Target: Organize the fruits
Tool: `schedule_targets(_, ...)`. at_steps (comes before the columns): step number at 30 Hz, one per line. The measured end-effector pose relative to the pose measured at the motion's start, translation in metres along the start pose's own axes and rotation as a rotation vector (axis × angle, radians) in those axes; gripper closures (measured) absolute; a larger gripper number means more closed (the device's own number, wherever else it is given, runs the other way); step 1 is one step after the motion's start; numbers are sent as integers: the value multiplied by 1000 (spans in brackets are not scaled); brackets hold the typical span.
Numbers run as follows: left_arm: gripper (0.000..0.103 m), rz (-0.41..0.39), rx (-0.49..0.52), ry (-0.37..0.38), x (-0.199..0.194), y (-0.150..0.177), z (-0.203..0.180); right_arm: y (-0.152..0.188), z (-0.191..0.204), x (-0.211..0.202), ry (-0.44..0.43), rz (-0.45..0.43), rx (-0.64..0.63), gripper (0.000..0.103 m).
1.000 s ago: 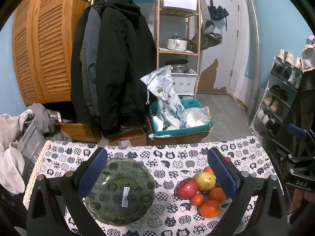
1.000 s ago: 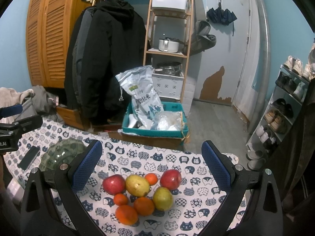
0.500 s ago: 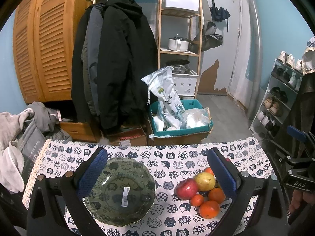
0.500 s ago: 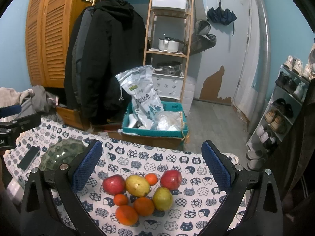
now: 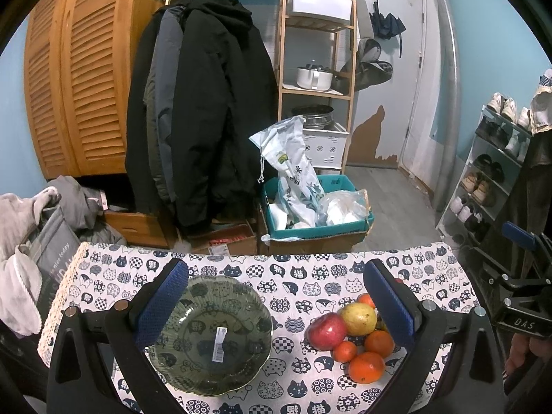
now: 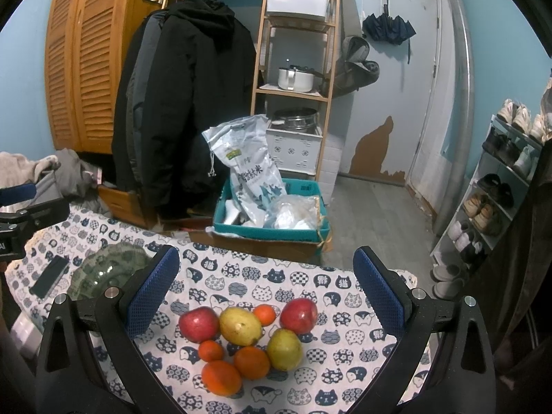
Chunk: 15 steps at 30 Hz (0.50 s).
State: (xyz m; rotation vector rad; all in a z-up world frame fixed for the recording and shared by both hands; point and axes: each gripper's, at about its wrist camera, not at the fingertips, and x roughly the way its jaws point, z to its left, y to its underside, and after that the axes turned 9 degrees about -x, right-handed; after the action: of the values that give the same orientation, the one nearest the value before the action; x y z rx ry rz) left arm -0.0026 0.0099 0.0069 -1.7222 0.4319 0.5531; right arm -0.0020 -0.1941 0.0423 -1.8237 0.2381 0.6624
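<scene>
My left claw (image 5: 276,296) hangs over the table with its two blue-padded fingers spread wide apart, holding nothing. Between and below them sits a green glass bowl (image 5: 210,334), empty but for a white sticker on its inside. My right claw (image 6: 265,286) is likewise spread wide and empty, hovering above the fruit pile.

The fruit lies in one tight cluster on the cat-print tablecloth (image 6: 241,272), to the right of the bowl and apart from it. In the right view: a red apple (image 6: 199,323) on the left, a yellow pear (image 6: 240,325) touching it, a second red apple (image 6: 298,314) on the right, a greenish pear (image 6: 284,349) in front of that, and four oranges (image 6: 251,362), one small one behind the pear and three at the front. In the left view the same cluster lies beside my right finger, which hides part of it.

A dark phone (image 6: 49,276) lies flat on the cloth left of the bowl. Beyond the table, a teal box (image 6: 270,214) of bags stands on the floor.
</scene>
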Motion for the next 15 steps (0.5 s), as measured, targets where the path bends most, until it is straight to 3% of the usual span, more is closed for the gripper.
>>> schedule_targets(15,1,21,-9,1,4,5,1,-1,-3,2,1,3,1,4)
